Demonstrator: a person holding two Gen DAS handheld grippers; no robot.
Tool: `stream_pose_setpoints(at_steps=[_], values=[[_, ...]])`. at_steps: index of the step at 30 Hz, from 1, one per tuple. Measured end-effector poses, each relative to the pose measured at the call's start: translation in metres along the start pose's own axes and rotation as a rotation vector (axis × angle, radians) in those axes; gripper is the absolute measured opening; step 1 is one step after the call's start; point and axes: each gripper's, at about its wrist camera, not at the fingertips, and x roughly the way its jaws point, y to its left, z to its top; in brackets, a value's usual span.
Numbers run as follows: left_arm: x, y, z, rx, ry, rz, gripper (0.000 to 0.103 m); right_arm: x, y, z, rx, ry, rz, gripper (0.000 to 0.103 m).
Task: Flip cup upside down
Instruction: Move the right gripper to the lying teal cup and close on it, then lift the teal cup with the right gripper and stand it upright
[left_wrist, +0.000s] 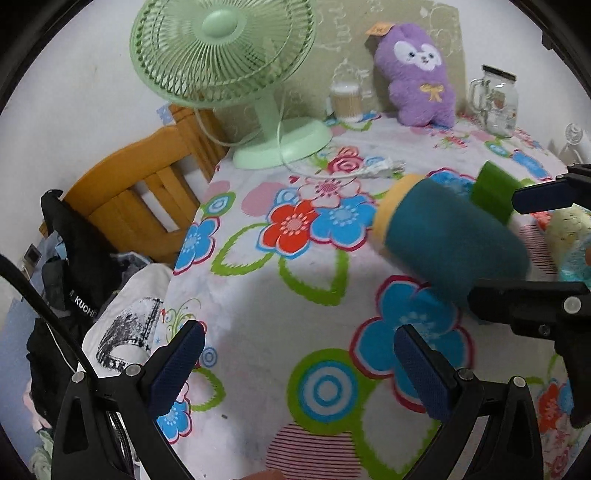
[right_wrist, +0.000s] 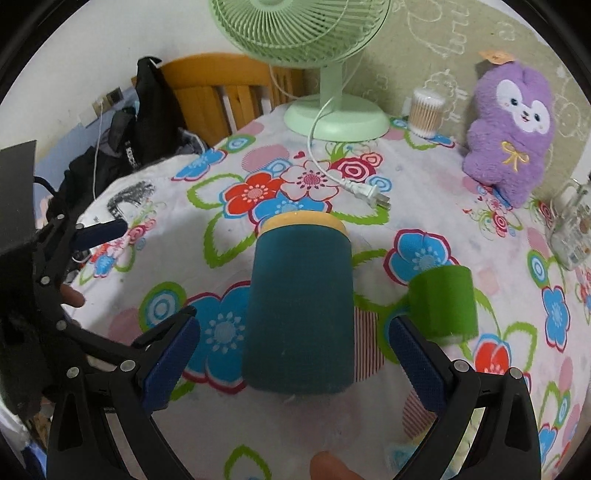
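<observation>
The cup (right_wrist: 299, 306) is teal with a yellow-orange band at its far end. In the right wrist view it stands between the wide-apart fingers of my right gripper (right_wrist: 291, 362); neither blue pad touches it. In the left wrist view the cup (left_wrist: 450, 240) looks tilted and blurred at the right, with the right gripper's fingers (left_wrist: 546, 195) above and below it. My left gripper (left_wrist: 299, 369) is open and empty over the flowered tablecloth (left_wrist: 295, 295), to the left of the cup.
A green roll (right_wrist: 443, 302) sits right of the cup. At the back stand a green fan (right_wrist: 332, 114) with its loose plug (right_wrist: 369, 192), a cotton-swab jar (right_wrist: 424, 110), a purple plush (right_wrist: 509, 136) and a glass mug (right_wrist: 572, 229). A wooden chair (left_wrist: 147, 192) stands left.
</observation>
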Motion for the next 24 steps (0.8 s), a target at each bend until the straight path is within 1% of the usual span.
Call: stream_pose_setpoints(at_steps=[1, 3, 4, 5, 6, 8, 10, 12, 15, 19, 22, 24], values=[[0.003, 0.0, 0.0, -0.003, 0.008, -0.004, 0.103, 0.004, -0.001, 0.001, 0.006, 0.011, 0.008, 0.102], [0.007, 0.001, 0.0, -0.01, 0.027, -0.011, 0.103, 0.01, -0.002, 0.002, 0.011, 0.033, 0.033, 0.094], [0.009, 0.002, -0.001, -0.013, 0.034, -0.011, 0.103, 0.013, -0.002, 0.002, 0.011, 0.044, 0.043, 0.093], [0.01, 0.002, -0.002, -0.015, 0.039, -0.006, 0.103, 0.018, -0.002, 0.001, 0.007, 0.059, 0.052, 0.089], [0.011, 0.002, -0.002, -0.016, 0.044, -0.001, 0.103, 0.021, -0.003, 0.001, 0.004, 0.069, 0.053, 0.079], [0.014, 0.003, -0.003, -0.014, 0.063, 0.012, 0.103, 0.025, -0.004, 0.0, 0.006, 0.079, 0.046, 0.069], [0.017, 0.004, -0.006, -0.012, 0.092, 0.029, 0.103, 0.022, -0.006, -0.001, 0.028, 0.069, 0.067, 0.069], [0.016, 0.006, -0.009, -0.016, 0.096, 0.042, 0.103, 0.017, -0.006, -0.002, 0.053, 0.059, 0.088, 0.069], [0.009, 0.008, -0.013, -0.018, 0.096, 0.046, 0.103, -0.004, 0.003, -0.004, 0.042, 0.009, 0.113, 0.068], [-0.008, 0.008, -0.017, -0.022, 0.074, 0.049, 0.103, -0.041, 0.019, -0.013, 0.011, -0.04, 0.125, 0.068], [-0.027, 0.008, -0.024, -0.037, 0.047, 0.03, 0.103, -0.071, 0.03, -0.026, -0.01, -0.069, 0.145, 0.068], [-0.041, 0.008, -0.031, -0.058, 0.032, 0.008, 0.103, -0.09, 0.037, -0.04, -0.018, -0.085, 0.164, 0.068]])
